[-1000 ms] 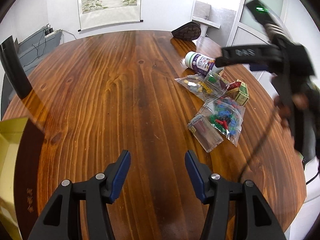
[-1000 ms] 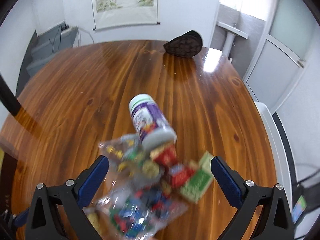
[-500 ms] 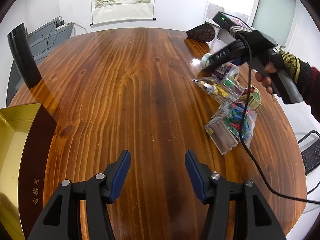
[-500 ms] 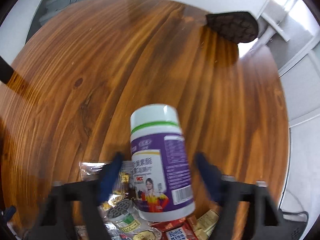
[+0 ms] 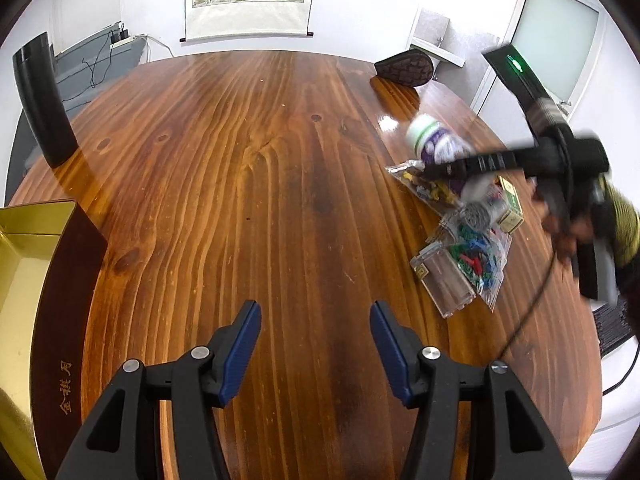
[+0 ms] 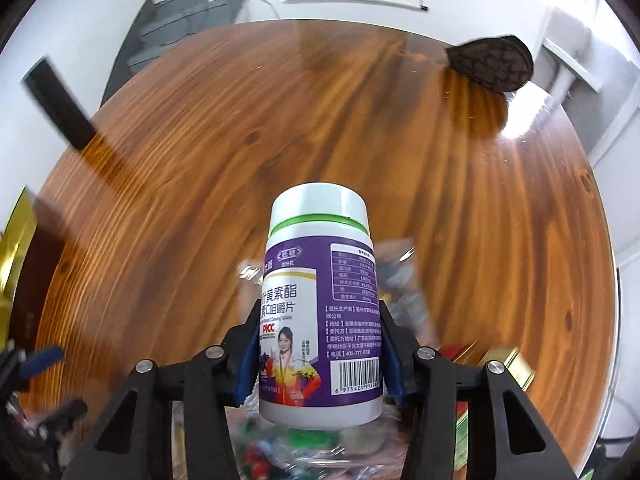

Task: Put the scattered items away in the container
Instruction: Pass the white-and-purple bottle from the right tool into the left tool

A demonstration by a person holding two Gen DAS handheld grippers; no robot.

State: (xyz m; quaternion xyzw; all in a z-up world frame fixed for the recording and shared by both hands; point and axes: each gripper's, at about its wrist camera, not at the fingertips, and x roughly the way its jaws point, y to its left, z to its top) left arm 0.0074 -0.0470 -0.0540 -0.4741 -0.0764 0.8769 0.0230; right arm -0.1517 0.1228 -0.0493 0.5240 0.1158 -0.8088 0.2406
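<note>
One purple-labelled bottle [image 6: 320,312], two bags of small coloured pieces [image 5: 480,260], one clear plastic case [image 5: 444,284], one gold-lined box [image 5: 24,264].

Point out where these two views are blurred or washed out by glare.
Left wrist view: the right gripper and hand are smeared; glare whitens the table beside the bottle. Right wrist view: the bottle is sharp, the table and bags streaked.
</note>
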